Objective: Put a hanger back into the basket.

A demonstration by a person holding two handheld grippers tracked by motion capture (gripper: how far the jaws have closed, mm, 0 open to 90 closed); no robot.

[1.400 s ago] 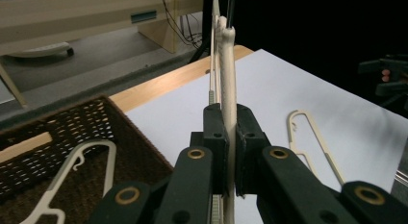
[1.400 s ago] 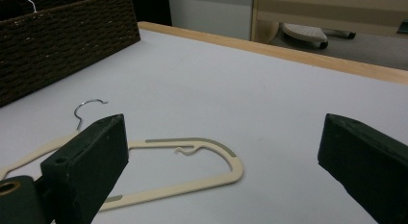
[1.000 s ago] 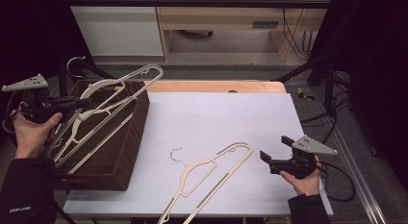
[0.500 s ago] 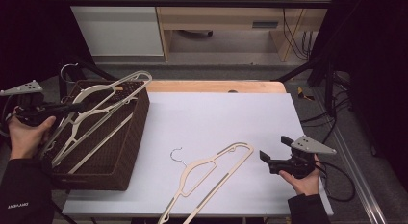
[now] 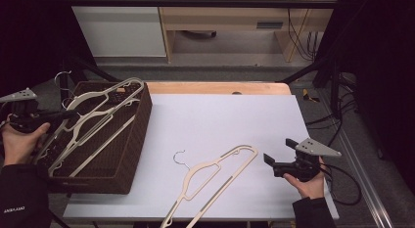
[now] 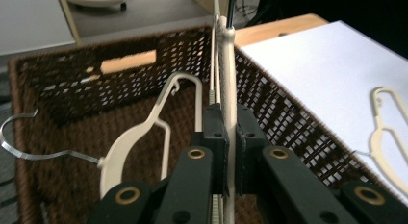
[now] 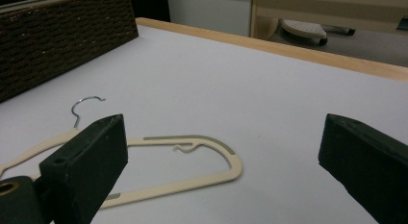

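Clearly, the left gripper (image 5: 62,115) is clamped on a cream hanger (image 5: 105,98), its two black jaws pressed flat against the hanger's thin edge in the left gripper view. That held hanger (image 6: 228,89) runs straight ahead of the jaws and out over the far rim of the brown wicker basket (image 5: 132,140); its top end is cut off by the frame edge there, and its lower part is hidden behind the jaws. To the left of the jaws, a second hanger (image 6: 139,137) lies inside the basket, its silver wire hook (image 6: 29,147) poking towards the basket's near wall. How many hangers rest in the basket is hard to make out from the high view, since their arms overlap.

The right gripper (image 5: 274,162) hangs low over the white tabletop (image 5: 220,120), its jaws apart with nothing between them. Just ahead of it and to its left lies a loose hanger (image 5: 210,176), flat on the tabletop; in the right gripper view the left jaw covers part of this hanger (image 7: 192,161), and only the small metal hook (image 7: 84,106) and rounded end show clearly. Its lower end runs past the tabletop's near edge in the high view.
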